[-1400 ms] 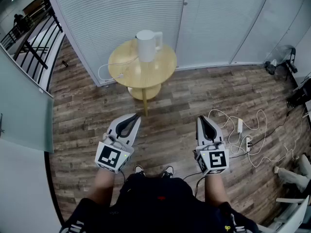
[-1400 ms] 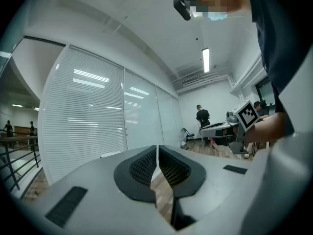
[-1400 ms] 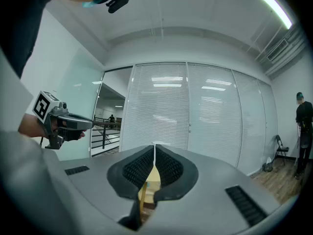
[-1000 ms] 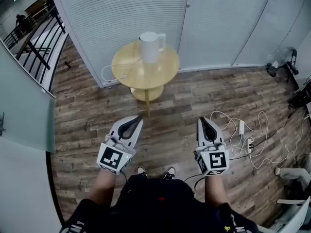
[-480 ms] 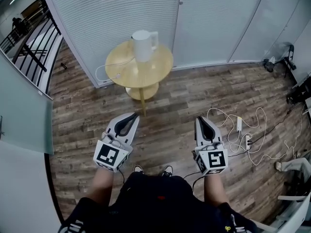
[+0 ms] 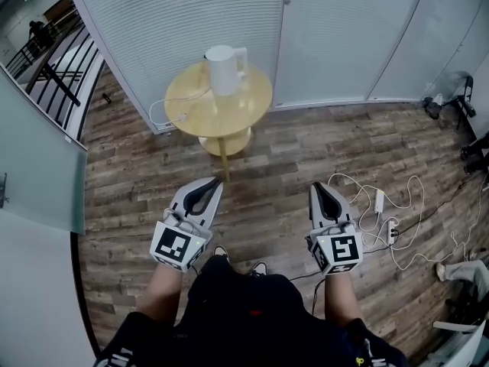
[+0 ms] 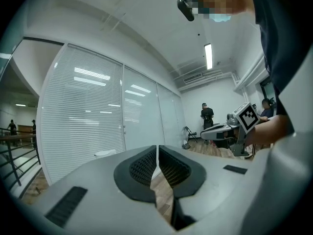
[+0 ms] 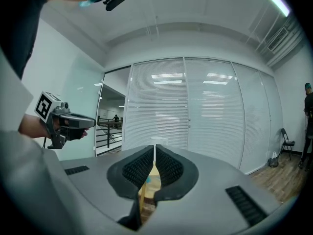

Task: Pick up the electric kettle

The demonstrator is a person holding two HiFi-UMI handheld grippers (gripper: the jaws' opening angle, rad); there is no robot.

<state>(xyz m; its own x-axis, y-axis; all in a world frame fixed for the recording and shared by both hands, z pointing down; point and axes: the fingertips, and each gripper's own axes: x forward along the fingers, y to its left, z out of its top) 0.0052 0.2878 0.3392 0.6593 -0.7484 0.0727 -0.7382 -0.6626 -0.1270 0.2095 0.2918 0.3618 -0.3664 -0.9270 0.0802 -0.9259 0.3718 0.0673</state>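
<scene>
A white electric kettle (image 6: 224,68) stands at the far side of a round wooden table (image 6: 216,109) by the blinds, its handle to the right. Its top (image 8: 159,140) peeks over the jaws in the right gripper view. My left gripper (image 6: 215,181) and right gripper (image 6: 318,186) hang side by side over the wooden floor, well short of the table, both shut with nothing between the jaws. In the left gripper view the left gripper (image 7: 157,148) points level toward the glass wall, and the kettle is hidden there.
A white cord (image 6: 170,110) runs from the table down to the wall. A power strip with tangled white cables (image 6: 386,224) lies on the floor at the right. A glass partition (image 6: 42,167) stands left, and a folding chair (image 6: 458,90) at far right.
The table and kettle have shifted slightly left and back in the head view. Both grippers keep their shut pose side by side.
</scene>
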